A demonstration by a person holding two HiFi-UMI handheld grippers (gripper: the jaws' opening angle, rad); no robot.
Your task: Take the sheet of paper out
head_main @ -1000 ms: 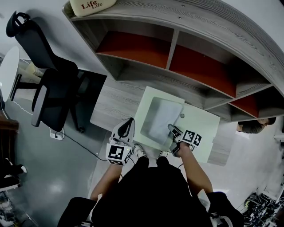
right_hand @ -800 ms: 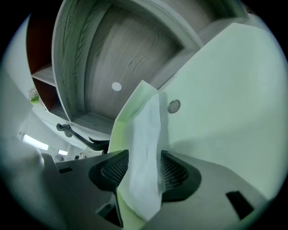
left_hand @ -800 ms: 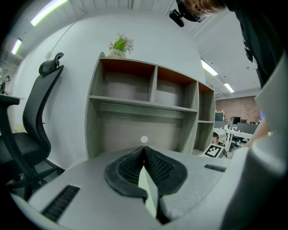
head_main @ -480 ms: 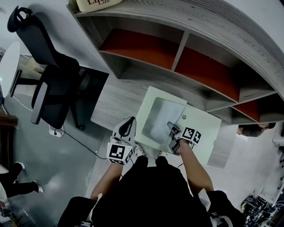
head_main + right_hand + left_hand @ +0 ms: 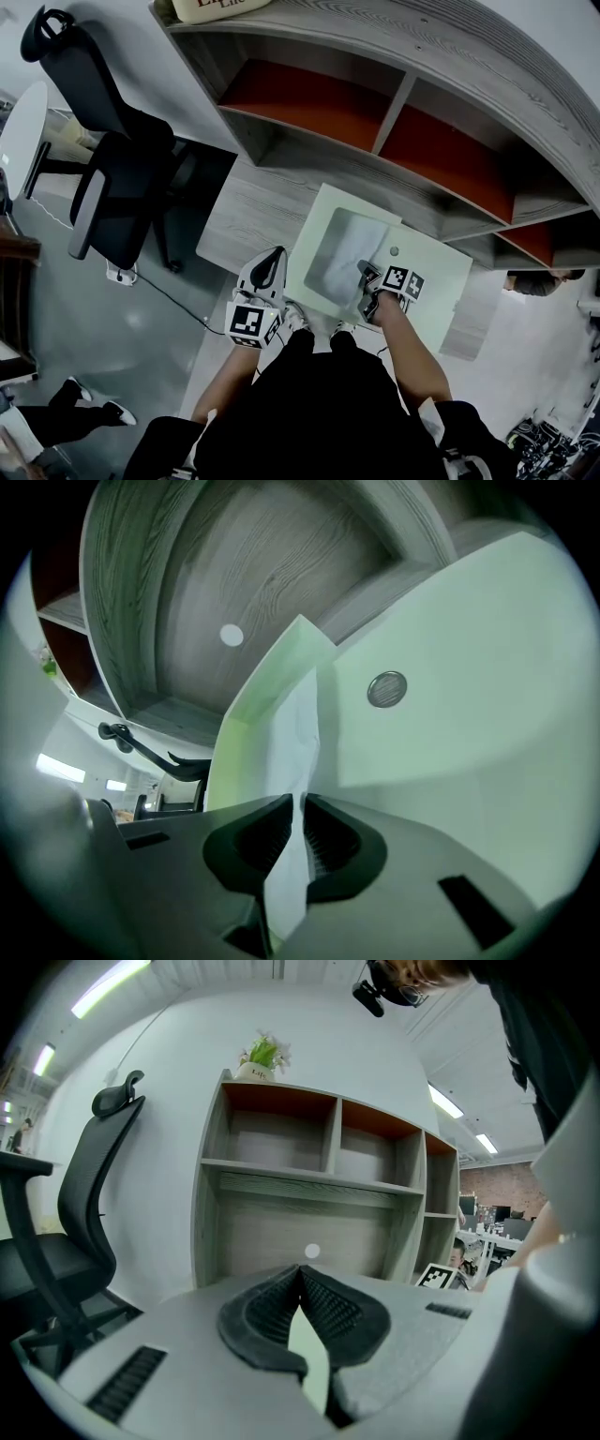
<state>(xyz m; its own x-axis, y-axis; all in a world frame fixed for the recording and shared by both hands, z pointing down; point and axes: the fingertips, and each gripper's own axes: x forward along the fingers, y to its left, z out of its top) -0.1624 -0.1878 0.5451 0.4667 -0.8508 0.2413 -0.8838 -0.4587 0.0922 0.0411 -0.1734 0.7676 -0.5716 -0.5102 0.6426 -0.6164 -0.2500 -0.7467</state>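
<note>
**Right jaws close on the sheet**

Since a second ago the right gripper (image 5: pixel 365 274) has edged in over the folder (image 5: pixel 433 292), and its jaws, wide apart then, have just been closing. They now stand only a narrow slit apart, with the white sheet (image 5: pixel 298 726) running up between the pads. In the right gripper view (image 5: pixel 301 805) the pads sit against the paper on both sides.

That sheet (image 5: pixel 349 259) is otherwise still inside the pale green folder (image 5: pixel 469 649), which lies open on the desk (image 5: pixel 246 217) below the shelf (image 5: pixel 394 89). The folder's flap is spread to the right, with its button (image 5: pixel 387 688) showing just beyond the right gripper (image 5: pixel 394 251).

At the folder's near left edge, the left gripper (image 5: pixel 272 257) has kept its place. Its jaws (image 5: pixel 300 1275) meet at the tips, with a strip of the green folder pinched between them. A chair (image 5: pixel 114 178) stands well off to the left.
</note>
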